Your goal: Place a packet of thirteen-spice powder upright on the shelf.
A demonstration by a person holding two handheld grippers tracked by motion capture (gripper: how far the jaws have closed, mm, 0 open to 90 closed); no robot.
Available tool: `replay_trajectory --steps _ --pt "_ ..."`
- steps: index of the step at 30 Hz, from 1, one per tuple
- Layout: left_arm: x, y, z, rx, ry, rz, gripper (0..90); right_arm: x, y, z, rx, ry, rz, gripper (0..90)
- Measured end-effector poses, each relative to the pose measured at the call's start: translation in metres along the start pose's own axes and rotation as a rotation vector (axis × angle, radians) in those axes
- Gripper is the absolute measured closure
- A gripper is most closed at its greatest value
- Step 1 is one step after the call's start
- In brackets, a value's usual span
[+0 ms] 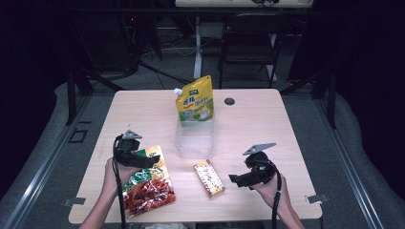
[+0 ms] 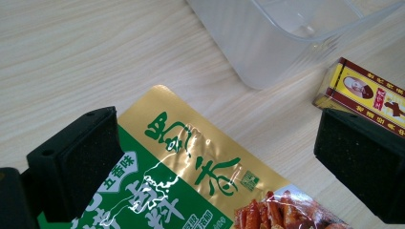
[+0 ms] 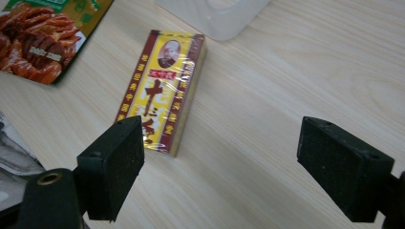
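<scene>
Nearest the high camera, my two hands hold the grippers over the near half of the table (image 1: 267,119). Landmark for all positions: the clear plastic box (image 1: 194,138) at the table's middle.

Left gripper (image 1: 154,161) — jaws released and spread wide, grasping nothing; it hovers over the top edge of the green-and-gold snack bag (image 1: 147,183), which lies flat, near-left of the clear box. In the left gripper view the bag's gold corner (image 2: 191,162) sits between my black jaws, with the box wall (image 2: 267,43) just beyond it.

Right gripper (image 1: 234,179) — jaws likewise parted and empty, near-right of the box, pointing toward the yellow-and-red spice box (image 1: 209,178). That carton lies flat just on the near side of the clear box, between bag and right gripper; in the right gripper view it (image 3: 165,88) lies ahead of my left-hand jaw, apart from it.

Bare light wood lies open right of the box. Behind the box stands a yellow spouted pouch (image 1: 195,101) — upright, touching its far wall. A dark chair (image 1: 248,43) stands beyond the table in a dim room.
</scene>
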State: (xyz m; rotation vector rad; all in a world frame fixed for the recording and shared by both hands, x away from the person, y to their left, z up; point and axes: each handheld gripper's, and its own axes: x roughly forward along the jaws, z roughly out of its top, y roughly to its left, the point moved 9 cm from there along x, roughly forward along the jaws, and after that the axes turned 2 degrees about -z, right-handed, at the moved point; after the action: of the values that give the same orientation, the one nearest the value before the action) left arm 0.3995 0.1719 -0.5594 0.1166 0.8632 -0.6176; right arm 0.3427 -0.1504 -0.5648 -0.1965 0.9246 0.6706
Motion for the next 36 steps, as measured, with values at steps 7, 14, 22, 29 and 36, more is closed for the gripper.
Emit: replay_trajectory --steps 7,14,22,29,36 --pt "0.001 -0.001 -0.004 -0.011 0.003 0.0 0.3 0.019 0.026 0.008 -0.027 0.048 0.023 14.5" --pt "0.005 -0.006 -0.006 0.001 0.018 0.001 0.3 0.043 0.047 0.014 -0.058 0.096 0.039 14.6" --pt "0.008 -0.008 -0.009 0.004 0.033 -0.005 0.3 0.074 0.06 0.013 -0.072 0.168 0.017 17.6" --pt "0.014 -0.011 -0.011 0.011 0.052 -0.015 0.3 0.083 0.065 0.008 -0.082 0.208 -0.003 20.8" --pt "0.016 -0.017 -0.011 0.028 0.053 -0.024 0.3 0.087 0.058 0.005 -0.08 0.219 -0.036 23.9"
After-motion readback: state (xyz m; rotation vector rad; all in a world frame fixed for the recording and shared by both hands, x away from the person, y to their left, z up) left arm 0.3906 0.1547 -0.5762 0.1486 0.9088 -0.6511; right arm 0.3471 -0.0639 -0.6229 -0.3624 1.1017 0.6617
